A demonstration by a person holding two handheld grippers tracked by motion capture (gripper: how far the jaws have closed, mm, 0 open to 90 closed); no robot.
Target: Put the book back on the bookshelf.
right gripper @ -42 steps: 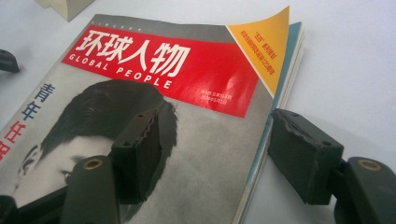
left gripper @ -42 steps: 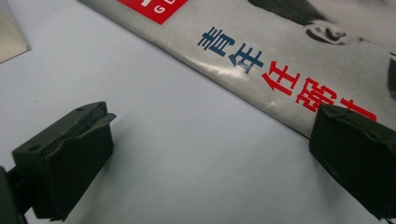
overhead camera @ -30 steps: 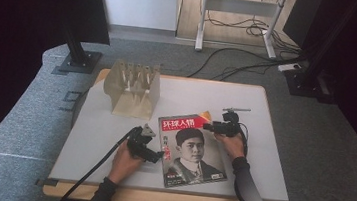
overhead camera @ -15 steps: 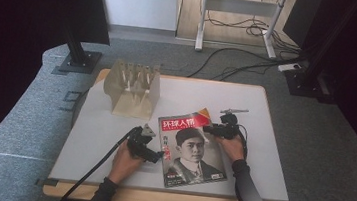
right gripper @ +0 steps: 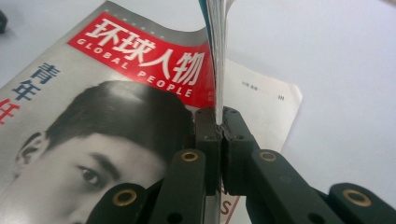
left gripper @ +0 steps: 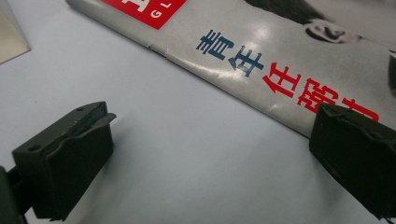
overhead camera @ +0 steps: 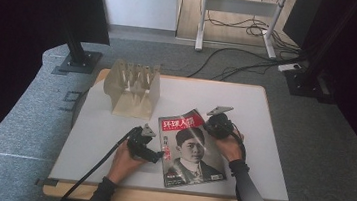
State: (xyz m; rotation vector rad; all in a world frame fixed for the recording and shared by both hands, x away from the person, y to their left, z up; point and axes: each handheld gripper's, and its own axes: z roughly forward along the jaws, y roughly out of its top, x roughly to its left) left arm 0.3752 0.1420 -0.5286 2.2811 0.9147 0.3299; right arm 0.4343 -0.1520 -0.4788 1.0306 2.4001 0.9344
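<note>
The counter (overhead camera: 263,139) is cut off along its near edge in the high view. On its near middle lies the magazine (overhead camera: 189,149), glossy, red title band, black-and-white portrait; the right edge of its cover is pulled up and hides the pages behind. Right tongs (right gripper: 219,128) have just closed, clamped on that cover edge. Left tongs (left gripper: 210,140) stand apart at the spine, one jaw over the cover; can't tell if it touches.

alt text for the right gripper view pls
The right gripper is shut on the lifted edge of a magazine, its pages rising between the black jaws. The cover has a red title band and a black-and-white portrait, and lies on a white table.
</note>
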